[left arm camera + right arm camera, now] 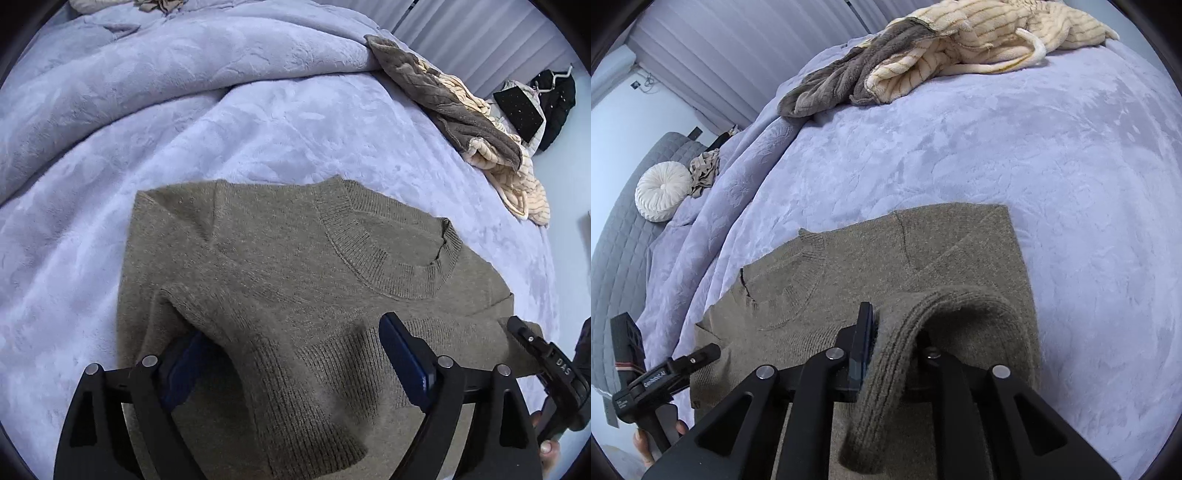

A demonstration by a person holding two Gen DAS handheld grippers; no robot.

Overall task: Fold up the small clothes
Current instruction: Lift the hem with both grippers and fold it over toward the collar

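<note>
Right hand-held gripper (886, 350) pinches the sweater (849, 280) hem; left hand-held gripper (291, 354) gapes wide around it

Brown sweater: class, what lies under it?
Under the brown sweater lies the lavender blanket, which shows all around it. The part directly beneath is covered, so anything else there cannot be seen.

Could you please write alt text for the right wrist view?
The right gripper pinches a ribbed fold of an olive-brown sweater lying on a lavender blanket. Beige and grey garments sit beyond.
</note>
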